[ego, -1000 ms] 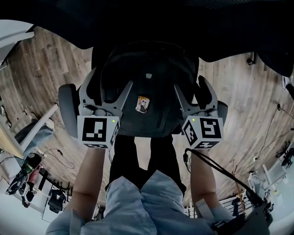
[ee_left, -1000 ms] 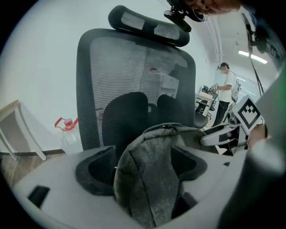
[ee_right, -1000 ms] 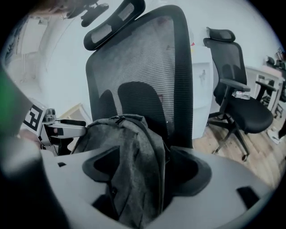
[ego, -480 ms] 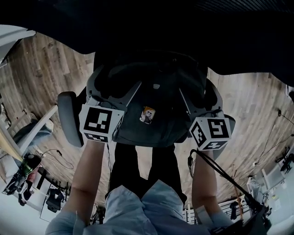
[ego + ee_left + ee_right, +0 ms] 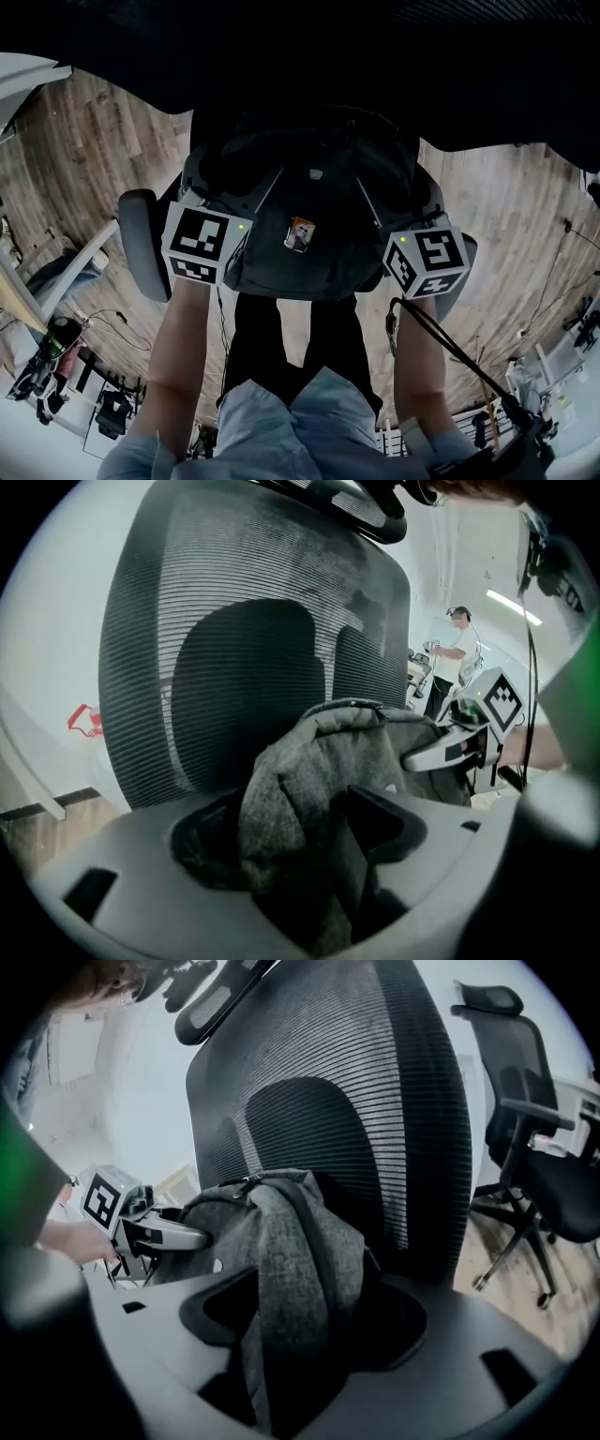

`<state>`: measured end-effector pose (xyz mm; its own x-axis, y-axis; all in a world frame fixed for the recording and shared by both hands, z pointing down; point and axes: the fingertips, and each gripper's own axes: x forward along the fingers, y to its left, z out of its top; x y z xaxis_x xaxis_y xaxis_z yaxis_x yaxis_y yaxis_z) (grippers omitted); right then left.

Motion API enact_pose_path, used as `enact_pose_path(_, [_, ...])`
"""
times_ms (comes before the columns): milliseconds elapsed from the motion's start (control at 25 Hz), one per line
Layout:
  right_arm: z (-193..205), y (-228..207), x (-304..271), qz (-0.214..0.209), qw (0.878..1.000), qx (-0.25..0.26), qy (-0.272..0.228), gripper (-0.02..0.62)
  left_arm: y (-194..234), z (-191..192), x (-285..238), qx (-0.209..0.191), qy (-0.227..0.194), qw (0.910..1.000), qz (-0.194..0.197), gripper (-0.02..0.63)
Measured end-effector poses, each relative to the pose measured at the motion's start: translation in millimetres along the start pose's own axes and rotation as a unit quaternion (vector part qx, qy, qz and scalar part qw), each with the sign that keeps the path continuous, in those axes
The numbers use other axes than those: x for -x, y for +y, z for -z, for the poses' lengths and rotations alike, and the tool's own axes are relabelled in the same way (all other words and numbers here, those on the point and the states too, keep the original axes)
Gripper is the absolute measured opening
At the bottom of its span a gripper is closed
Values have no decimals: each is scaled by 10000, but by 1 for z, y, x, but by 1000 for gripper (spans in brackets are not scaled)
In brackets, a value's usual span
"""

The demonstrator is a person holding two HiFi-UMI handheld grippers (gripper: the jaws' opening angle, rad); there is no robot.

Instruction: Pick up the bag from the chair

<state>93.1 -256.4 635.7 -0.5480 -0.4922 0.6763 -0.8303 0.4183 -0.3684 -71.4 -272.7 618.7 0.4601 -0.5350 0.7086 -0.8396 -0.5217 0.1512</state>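
Because the bag [image 5: 309, 211] sits upright on the chair [image 5: 234, 602], leaning on the mesh back at its 12 o'clock, it offers two soft flanks rather than an easy handle. That is the likely reason for a two-sided grab.

Left tongs [image 5: 286, 832] are on the bag's 9 o'clock flank and right tongs [image 5: 309, 1316] on its 3 o'clock flank. Both angle downward from the person's side at 6 o'clock. The jaws of each have just been closing.

- **Left gripper view:** a bunched fold of grey fabric stands between the jaws, fills the gap and meets both pads, so it is pinched.
- **Right gripper view:** much the same, with a tall ridge of fabric pinched between the pads.
- **Across the bag:** each view shows the other tongs beyond the bag, so the two grips sit opposite one another.

The bag is judged not yet lifted; its base is hidden, presumably on the seat. A small tag [image 5: 300, 234] on its front faces 6 o'clock, between the two tongs. An armrest [image 5: 141, 239] stands just outside the left tongs at 9 o'clock. In judgement, a straight-up lift would clear it.
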Motion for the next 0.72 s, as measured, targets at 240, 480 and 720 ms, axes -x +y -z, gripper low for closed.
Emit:
enact_pose_path(240, [-3,9,10,125,9995,282,-88,209,-4,-6,13,100,-67,9999,9,231])
enact_pose_path(480, [-6,32,41,288,9972,543,-417,173,-20,-12,52,133,-449,9989,25,193])
enact_pose_path(720, [-7,61,77,284,9941,723,-763,169,-40,-13,101,151,-806,9966,74,172])
